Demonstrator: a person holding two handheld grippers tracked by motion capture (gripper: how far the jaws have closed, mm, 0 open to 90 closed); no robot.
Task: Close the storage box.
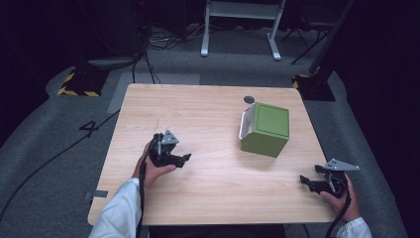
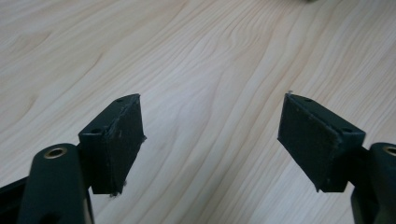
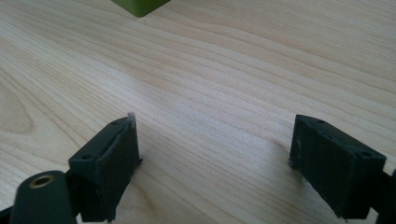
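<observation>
A green box (image 1: 266, 130) with a white handle on its left side stands on the right half of the wooden table (image 1: 208, 114); its lower corner (image 3: 139, 5) shows at the top of the right gripper view. My left gripper (image 1: 184, 159) rests low over the table's left part, held by a hand, open with nothing between its jaws (image 2: 210, 140). My right gripper (image 1: 303, 180) sits near the front right corner, also open and empty (image 3: 212, 158). Both grippers are well apart from the box.
A small dark round disc (image 1: 249, 99) lies on the table behind the box. Beyond the table are a white frame's legs (image 1: 240, 25), cables and yellow-black striped bases (image 1: 79, 84) on the grey floor.
</observation>
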